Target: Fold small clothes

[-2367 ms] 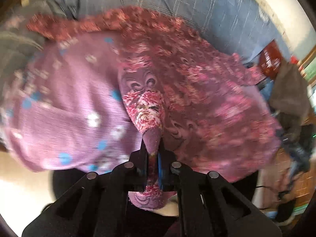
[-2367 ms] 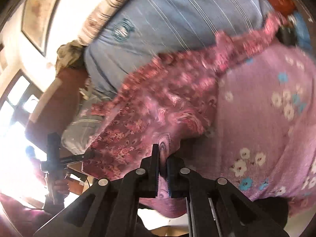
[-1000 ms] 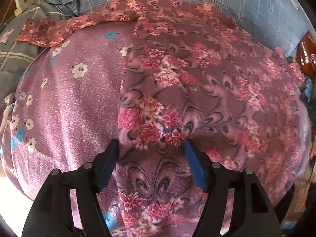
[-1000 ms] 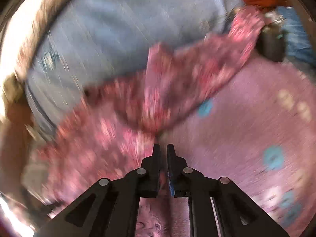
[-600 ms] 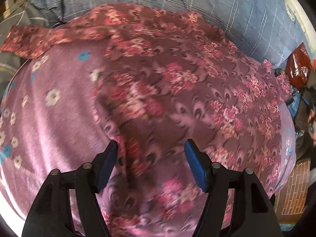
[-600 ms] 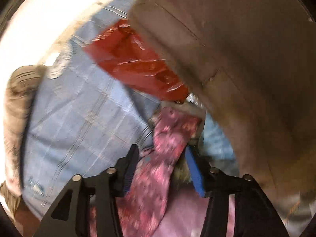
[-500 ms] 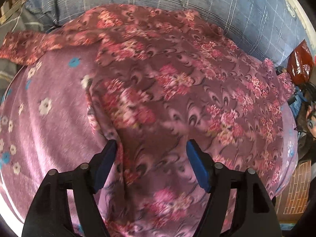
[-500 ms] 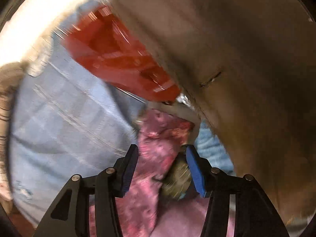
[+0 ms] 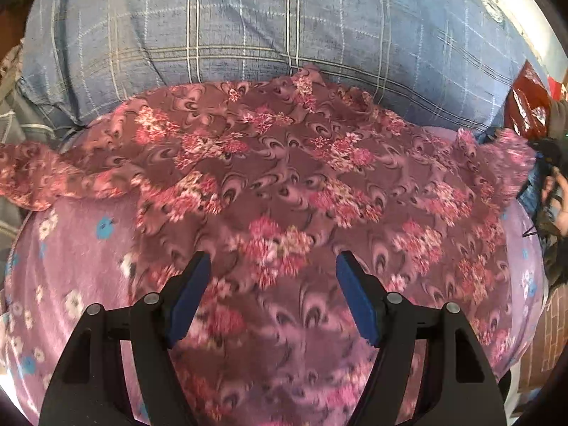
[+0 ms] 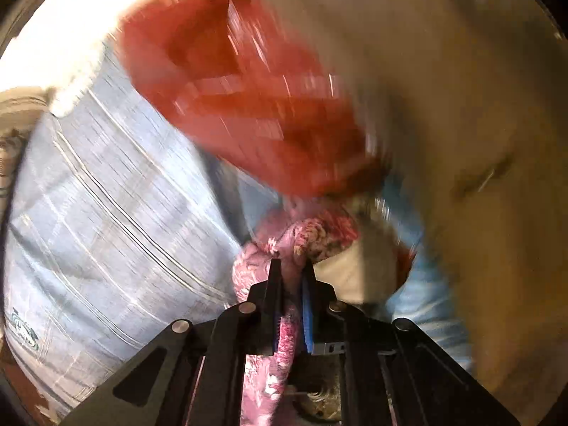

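A maroon floral garment lies spread over a pink flowered cover, one sleeve trailing off to the left. My left gripper hovers above its near part, open, blue pads wide apart and gripping nothing. In the right wrist view my right gripper is shut on a bunched corner of the same garment, cloth running down between the pads. That corner shows at the far right edge of the left wrist view, where a hand is partly visible.
A blue checked sheet lies behind the garment and fills the left of the right wrist view. A shiny red bag sits just beyond the held corner, also at the right. A blurred tan surface crowds the right.
My left gripper let go of the garment, opened wide and drew back. My right gripper swung to the garment's right corner by the red bag, opened, then shut on it.
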A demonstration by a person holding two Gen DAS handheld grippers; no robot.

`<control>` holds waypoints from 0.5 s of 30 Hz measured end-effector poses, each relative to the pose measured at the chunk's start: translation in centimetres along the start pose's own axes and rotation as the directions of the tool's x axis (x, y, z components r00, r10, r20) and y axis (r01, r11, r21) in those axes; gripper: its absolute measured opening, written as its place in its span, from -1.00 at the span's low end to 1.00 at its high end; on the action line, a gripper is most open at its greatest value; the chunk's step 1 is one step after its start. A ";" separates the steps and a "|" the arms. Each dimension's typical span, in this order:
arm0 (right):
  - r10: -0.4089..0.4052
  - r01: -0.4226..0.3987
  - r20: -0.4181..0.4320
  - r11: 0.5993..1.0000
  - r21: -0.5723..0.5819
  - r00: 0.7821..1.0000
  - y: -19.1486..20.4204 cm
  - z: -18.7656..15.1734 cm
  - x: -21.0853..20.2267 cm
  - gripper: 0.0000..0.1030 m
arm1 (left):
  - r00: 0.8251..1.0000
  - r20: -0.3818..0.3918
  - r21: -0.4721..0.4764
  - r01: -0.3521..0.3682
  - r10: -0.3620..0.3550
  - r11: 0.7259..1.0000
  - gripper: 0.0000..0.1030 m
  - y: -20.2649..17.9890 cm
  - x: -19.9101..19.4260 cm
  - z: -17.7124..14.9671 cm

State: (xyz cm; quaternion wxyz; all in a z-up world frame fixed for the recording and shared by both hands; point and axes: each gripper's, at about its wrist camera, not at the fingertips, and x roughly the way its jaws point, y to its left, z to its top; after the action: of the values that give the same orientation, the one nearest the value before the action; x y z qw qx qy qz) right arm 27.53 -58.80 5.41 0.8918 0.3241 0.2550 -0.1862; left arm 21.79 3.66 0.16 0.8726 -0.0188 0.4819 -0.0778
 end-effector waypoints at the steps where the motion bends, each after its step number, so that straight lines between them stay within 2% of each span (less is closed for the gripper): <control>1: 0.006 -0.006 0.043 1.000 0.005 0.999 0.1 0.4 -1.3 -0.82 | 1.000 -0.003 -0.011 0.014 -0.014 1.000 0.41 0.2 0.5 0.4; 3: -0.019 0.016 0.124 1.000 0.026 0.992 -0.1 1.4 -3.9 -0.82 | 0.999 0.001 -0.026 0.054 -0.054 0.998 0.41 0.6 1.5 1.1; 7: -0.127 0.127 0.081 0.992 0.005 0.989 0.2 1.5 -4.9 -0.82 | 0.997 -0.008 -0.070 0.072 -0.073 0.995 0.41 1.8 4.1 1.8; 10: -0.092 0.097 0.084 0.994 -0.056 0.992 2.8 -0.2 -6.1 -0.82 | 0.990 -0.047 -0.121 0.127 -0.133 0.985 0.41 2.7 5.6 1.6; 13: -0.026 0.036 0.073 0.991 -0.131 0.997 6.5 -2.6 -7.1 -0.82 | 0.985 -0.031 -0.119 0.167 -0.172 0.979 0.41 3.1 5.3 2.0; 15: 0.021 -0.013 0.049 0.985 -0.172 0.999 9.0 -4.2 -7.1 -0.82 | 0.972 -0.027 -0.143 0.229 -0.235 0.963 0.41 3.7 5.1 2.2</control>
State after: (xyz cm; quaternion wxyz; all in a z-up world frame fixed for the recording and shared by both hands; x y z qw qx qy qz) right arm 24.92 -48.27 11.09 0.9240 0.2436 0.2448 -0.1640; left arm 26.75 6.42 -3.36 0.8432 -0.1341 0.4997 -0.1460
